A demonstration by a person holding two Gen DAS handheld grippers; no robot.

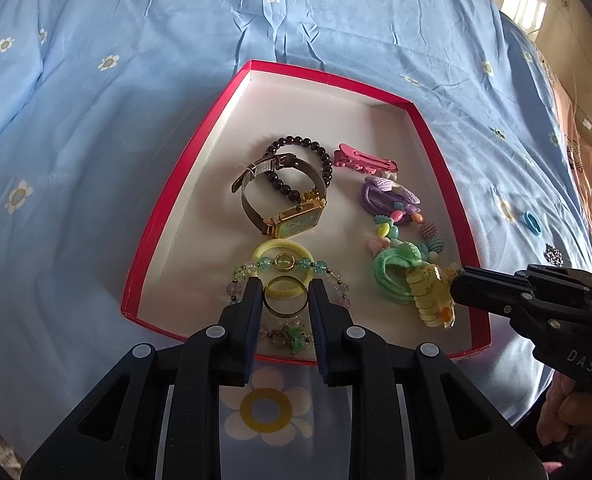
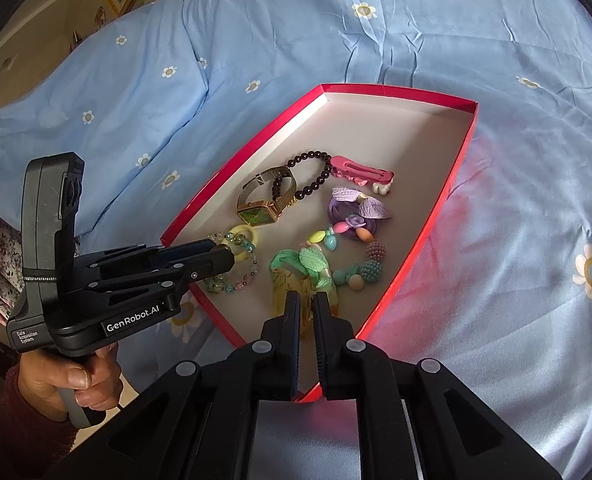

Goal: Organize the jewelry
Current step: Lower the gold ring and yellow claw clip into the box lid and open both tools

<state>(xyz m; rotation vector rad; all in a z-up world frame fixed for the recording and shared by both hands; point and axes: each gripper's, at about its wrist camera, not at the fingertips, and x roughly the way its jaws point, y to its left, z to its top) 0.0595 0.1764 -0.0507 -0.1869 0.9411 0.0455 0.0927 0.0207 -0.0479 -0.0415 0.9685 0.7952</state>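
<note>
A red-rimmed box [image 1: 168, 200] with a white floor lies on the bed and holds jewelry. My left gripper [image 1: 285, 294] hangs over its near edge, shut on a gold ring [image 1: 286, 314] pinched between the pads, above a green beaded bracelet [image 1: 284, 262] and a yellow hair band [image 1: 264, 250]. From the right, my right gripper [image 1: 458, 280] reaches in, its jaws almost together on the end of a yellow hair claw [image 1: 430, 296] that rests on a green hair tie [image 1: 392, 280]. In the right wrist view the right gripper [image 2: 308, 304] shows the hair claw [image 2: 284, 292] behind its tips.
The box also holds a gold watch [image 1: 296, 216], a dark bead bracelet [image 1: 320, 152], a pink clip [image 1: 366, 160] and a purple hair tie [image 1: 380, 200]. On the blue flowered bedspread [image 1: 136, 80], a small blue ring [image 1: 532, 222] and a sparkly piece [image 1: 554, 256] lie right of the box.
</note>
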